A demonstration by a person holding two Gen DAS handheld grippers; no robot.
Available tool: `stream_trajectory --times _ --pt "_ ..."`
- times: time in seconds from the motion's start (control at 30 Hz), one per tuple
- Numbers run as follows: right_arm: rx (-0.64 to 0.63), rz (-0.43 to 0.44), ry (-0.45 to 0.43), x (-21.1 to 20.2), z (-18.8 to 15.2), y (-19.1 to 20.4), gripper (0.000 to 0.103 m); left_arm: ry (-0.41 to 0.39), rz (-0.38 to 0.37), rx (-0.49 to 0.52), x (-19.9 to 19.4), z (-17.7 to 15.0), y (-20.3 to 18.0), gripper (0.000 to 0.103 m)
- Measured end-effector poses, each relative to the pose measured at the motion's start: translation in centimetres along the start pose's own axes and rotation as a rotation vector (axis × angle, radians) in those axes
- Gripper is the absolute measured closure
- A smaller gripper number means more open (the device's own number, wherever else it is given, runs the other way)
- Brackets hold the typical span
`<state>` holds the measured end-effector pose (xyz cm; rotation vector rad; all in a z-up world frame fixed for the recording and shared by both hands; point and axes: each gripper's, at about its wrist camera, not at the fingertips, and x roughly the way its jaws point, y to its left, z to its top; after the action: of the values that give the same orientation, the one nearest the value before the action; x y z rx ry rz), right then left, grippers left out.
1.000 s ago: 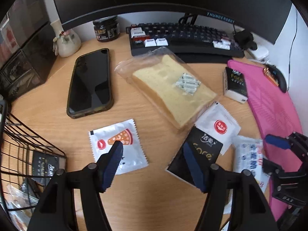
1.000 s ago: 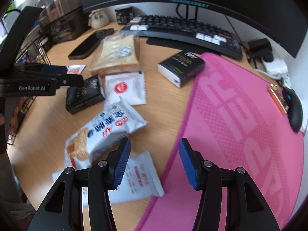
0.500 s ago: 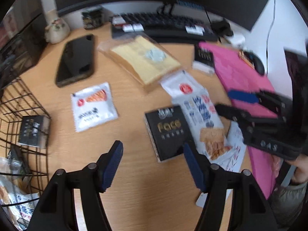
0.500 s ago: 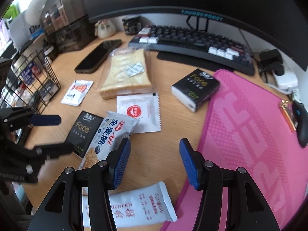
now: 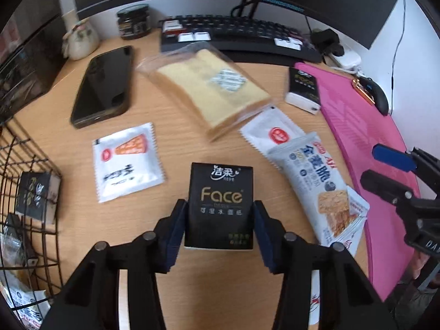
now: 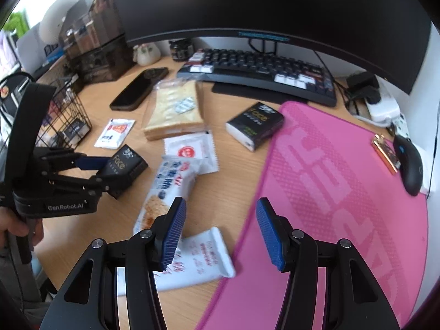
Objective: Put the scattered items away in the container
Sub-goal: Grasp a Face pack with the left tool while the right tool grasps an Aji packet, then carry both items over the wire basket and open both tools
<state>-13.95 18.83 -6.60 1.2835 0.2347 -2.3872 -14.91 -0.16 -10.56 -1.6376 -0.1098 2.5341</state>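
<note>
- Closing on the black tissue pack [image 5: 220, 206], the left gripper [image 5: 218, 229] has a blue pad at each long side of it; whether the pads already press is hard to tell from this angle, though the gap looks all but gone.
- The pack lies on the wooden surface [image 5: 176, 283], its long axis running straight away from the gripper, so the jaws span its short width.
- Left of it stands the wire basket [image 5: 30, 181], the likely container, with a similar pack already inside; the carry goes that way, and the left hand is plainly the nearer one.
- The right gripper [image 6: 220, 233] hovers spread and empty above the edge of the pink mat [image 6: 343, 192], with the biscuit packet [image 6: 167, 189] and a white snack bag [image 6: 198, 258] just beside it.
- Half a second ago the left jaws stood wider, with the pack lying askew ahead of them; now it sits squarely between them.
</note>
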Motion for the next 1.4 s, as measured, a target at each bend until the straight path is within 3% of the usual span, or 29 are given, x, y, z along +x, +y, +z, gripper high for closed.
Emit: stream_trajectory --times 0.17,0.23,0.37,0.4,0.43,0.47,0.7,0.87,0.93,1.03,1.17,1.27,1.4 --pt "-0.035 0.018 -0.008 1.1 1.1 3.7 0.048 -0.009 0.003 -0.014 -0.5 -0.5 1.2 0.051" --pt "-0.053 0.033 0.010 1.8 1.2 5.2 0.044 -0.010 0.003 -0.021 -0.7 -0.7 1.8 0.051" --pt "-0.074 -0.013 0.064 4.2 0.7 6.1 0.044 -0.012 -0.006 -0.028 -1.0 -1.1 2.4 0.051" --pt "-0.067 0.000 0.078 4.6 0.5 5.9 0.046 -0.014 -0.009 -0.029 -1.1 -1.2 2.5 0.051" --pt "-0.069 0.005 0.086 4.8 0.4 5.7 0.062 -0.016 -0.012 -0.029 -1.1 -1.2 2.5 0.051" --pt "-0.072 0.004 0.091 4.7 0.3 5.4 0.064 -0.017 -0.018 -0.028 -1.2 -1.2 2.4 0.051" --pt "-0.050 0.020 0.028 0.6 0.8 4.0 0.064 -0.106 -0.054 0.004 -5.3 -0.4 0.5 0.051" --pt "-0.067 0.094 -0.067 -4.6 3.0 5.4 0.064 -0.219 -0.076 0.018 -11.9 -0.2 0.2 0.051" --pt "-0.103 0.146 -0.107 -6.3 4.5 7.3 0.064 -0.277 -0.064 -0.010 -14.9 -0.8 1.9 0.051" --pt "-0.180 0.249 -0.144 -7.4 6.9 12.1 0.064 -0.323 0.012 -0.087 -18.2 -2.0 6.4 0.051" --pt "-0.256 0.410 -0.083 -5.5 9.4 19.8 0.064 -0.319 0.133 -0.242 -19.7 -4.6 13.9 0.051" --pt "-0.305 0.464 -0.049 -3.6 10.1 25.0 0.064 -0.297 0.166 -0.332 -19.7 -6.8 18.4 0.051" --pt "-0.345 0.490 -0.029 -2.4 10.1 28.8 0.063 -0.288 0.178 -0.372 -19.5 -8.2 20.8 0.051"
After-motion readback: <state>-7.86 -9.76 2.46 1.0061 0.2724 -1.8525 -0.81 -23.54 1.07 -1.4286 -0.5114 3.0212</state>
